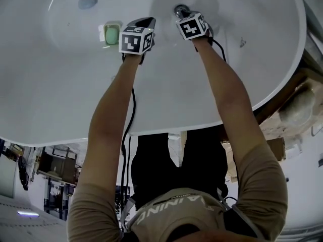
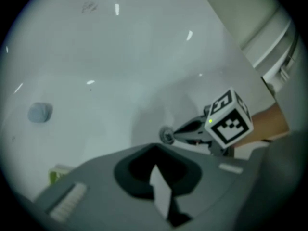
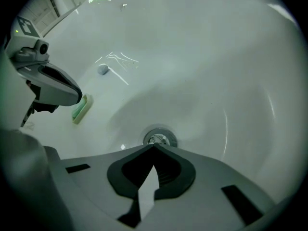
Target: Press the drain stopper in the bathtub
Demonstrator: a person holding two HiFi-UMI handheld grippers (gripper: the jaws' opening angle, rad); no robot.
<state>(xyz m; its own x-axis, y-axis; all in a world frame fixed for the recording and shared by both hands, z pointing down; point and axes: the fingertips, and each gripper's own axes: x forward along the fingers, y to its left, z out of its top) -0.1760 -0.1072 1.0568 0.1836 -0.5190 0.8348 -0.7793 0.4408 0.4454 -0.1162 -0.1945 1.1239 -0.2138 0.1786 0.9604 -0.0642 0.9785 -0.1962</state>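
Fingers on your left gripper (image 2: 155, 147) and right gripper (image 3: 154, 147) are pressed together, empty; push the rigid, probably slick round chrome drain stopper (image 3: 160, 139) dead-centre.

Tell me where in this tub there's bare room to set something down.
Bare: the bathtub floor between the green sponge and the near rim, and the curved wall to the right of the drain stopper. Crowded: the strip from the sponge to the stopper, where the left claw and right claw, both shut, sit; a grey round cap lies beyond the sponge.
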